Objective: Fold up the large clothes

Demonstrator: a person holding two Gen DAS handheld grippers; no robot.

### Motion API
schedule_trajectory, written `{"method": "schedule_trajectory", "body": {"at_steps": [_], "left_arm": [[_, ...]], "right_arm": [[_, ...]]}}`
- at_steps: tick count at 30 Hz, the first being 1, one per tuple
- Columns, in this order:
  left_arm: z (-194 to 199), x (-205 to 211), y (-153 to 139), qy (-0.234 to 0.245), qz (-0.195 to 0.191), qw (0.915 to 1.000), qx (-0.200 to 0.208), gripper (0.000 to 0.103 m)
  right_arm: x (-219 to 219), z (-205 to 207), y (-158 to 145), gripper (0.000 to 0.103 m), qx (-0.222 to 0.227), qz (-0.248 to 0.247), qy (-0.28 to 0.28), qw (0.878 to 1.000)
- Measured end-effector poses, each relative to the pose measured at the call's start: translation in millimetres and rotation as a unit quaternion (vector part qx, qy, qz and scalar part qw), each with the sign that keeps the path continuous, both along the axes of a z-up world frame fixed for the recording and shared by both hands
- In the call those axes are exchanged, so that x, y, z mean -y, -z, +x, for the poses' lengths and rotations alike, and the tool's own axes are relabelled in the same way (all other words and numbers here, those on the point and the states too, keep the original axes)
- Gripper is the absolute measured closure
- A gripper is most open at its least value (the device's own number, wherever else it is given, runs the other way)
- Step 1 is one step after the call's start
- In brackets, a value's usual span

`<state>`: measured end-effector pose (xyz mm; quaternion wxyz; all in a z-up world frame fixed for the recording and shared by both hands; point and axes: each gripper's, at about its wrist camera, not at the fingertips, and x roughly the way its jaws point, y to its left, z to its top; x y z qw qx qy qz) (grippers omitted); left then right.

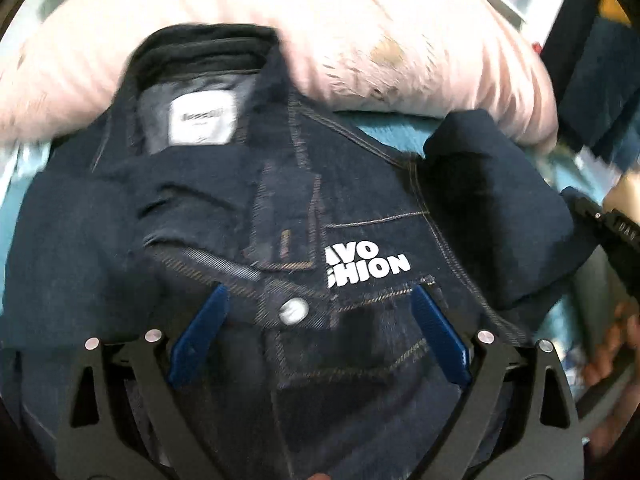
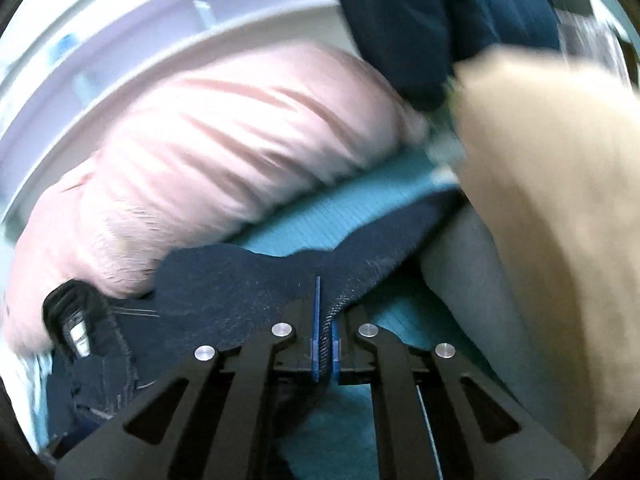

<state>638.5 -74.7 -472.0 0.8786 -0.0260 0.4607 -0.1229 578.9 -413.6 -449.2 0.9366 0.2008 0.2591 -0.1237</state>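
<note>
Our left gripper [image 1: 320, 312] hangs over the denim jacket [image 1: 280, 208], fingers spread. Our right gripper [image 2: 325, 332] pinches its edge.

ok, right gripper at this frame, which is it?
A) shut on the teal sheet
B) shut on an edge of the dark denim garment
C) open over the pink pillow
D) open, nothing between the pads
B: in the right wrist view the right gripper has its blue pads pressed together with a fold of the denim garment pinched between them.
</note>
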Motion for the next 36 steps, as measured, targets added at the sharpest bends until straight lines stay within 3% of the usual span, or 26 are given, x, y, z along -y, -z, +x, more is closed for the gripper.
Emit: {"method": "schedule_trajectory", "body": {"at_steps": [4,7,9,11,13,14,16,18,20,22,24,27,29,30,32,34,36], "left_arm": [[-10,-35,-13,-0.028,-0.014,0.9994,-0.011,0.01],[-16,-77,-26,-0.075,-0.02,0.9969,-0.01,0.01],[-23,-114,-35,-0.115,-0.012,0.9932,-0.009,0.01],[-28,-146,-39,-0.151,-0.006,0.9884,-0.012,0.01],[-33,-181,-40,-0.189,-0.002,0.9818,-0.015,0.01],[-39,-201,-40,-0.207,0.004,0.9782,-0.015,0.01],[-45,-229,-38,-0.234,0.006,0.972,-0.018,0.01],[-50,-247,-38,-0.25,-0.01,0.968,-0.021,0.01],[-52,-253,-36,-0.256,-0.024,0.9661,-0.023,0.01],[-53,-251,-33,-0.253,-0.035,0.9664,-0.028,0.01],[-51,-245,-32,-0.246,-0.038,0.9682,-0.028,0.01],[-41,-234,-29,-0.228,-0.059,0.9712,-0.034,0.01],[-32,-221,-30,-0.217,-0.062,0.9738,-0.025,0.01],[-23,-213,-31,-0.209,-0.062,0.976,-0.014,0.01],[-4,-199,-27,-0.197,-0.061,0.978,-0.03,0.01],[13,-187,-26,-0.177,-0.066,0.9814,-0.033,0.01],[29,-171,-22,-0.162,-0.017,0.9858,-0.038,0.01]], "right_arm": [[-62,-4,-40,0.099,0.05,-0.107,-0.065,0.991],[-132,-1,-62,0.099,0.085,-0.196,-0.139,0.967],[-190,1,-63,0.099,0.097,-0.254,-0.206,0.94],[-256,-1,-47,0.096,0.088,-0.336,-0.29,0.892],[-307,-3,-19,0.094,0.067,-0.414,-0.353,0.836],[-337,-4,7,0.093,0.027,-0.468,-0.386,0.794],[-354,-9,33,0.09,-0.002,-0.492,-0.417,0.764],[-354,-12,39,0.072,-0.012,-0.47,-0.432,0.769],[-341,-14,34,0.051,-0.006,-0.429,-0.43,0.794],[-326,-19,24,0.051,-0.001,-0.386,-0.427,0.818],[-301,-17,13,0.051,-0.001,-0.319,-0.416,0.851],[-254,-19,-6,0.048,0.008,-0.226,-0.361,0.905],[-224,-17,-12,0.048,0.008,-0.194,-0.311,0.93],[-210,-13,-13,0.048,0.007,-0.177,-0.293,0.94],[-189,-5,-7,0.048,-0.007,-0.148,-0.273,0.95],[-172,6,3,0.049,-0.031,-0.106,-0.269,0.957],[-158,24,32,0.073,-0.112,-0.083,-0.246,0.959]]}}
